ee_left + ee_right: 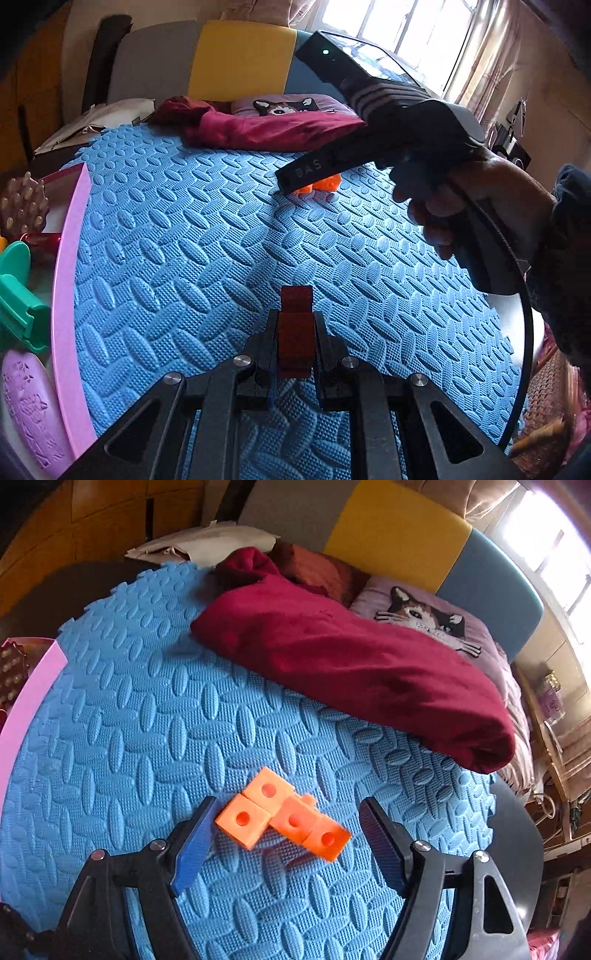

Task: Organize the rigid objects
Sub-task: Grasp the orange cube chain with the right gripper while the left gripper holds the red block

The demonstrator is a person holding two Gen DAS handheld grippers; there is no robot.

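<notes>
We see a blue foam mat (147,720) carrying an orange block piece (280,818); a maroon cloth (351,672) drapes its far edge.

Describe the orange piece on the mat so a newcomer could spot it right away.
Start at the blue foam mat and find the dark red blanket along its far edge. Just in front lies the orange block piece, between the open right hand-held gripper's fingers: joined cubes with round holes, the mat's only bright orange thing.

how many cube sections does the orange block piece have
4 show on the orange block piece, lying on the blue mat between the open right gripper fingers: two at its left, two trailing right. A small nub behind may hide more.
</notes>
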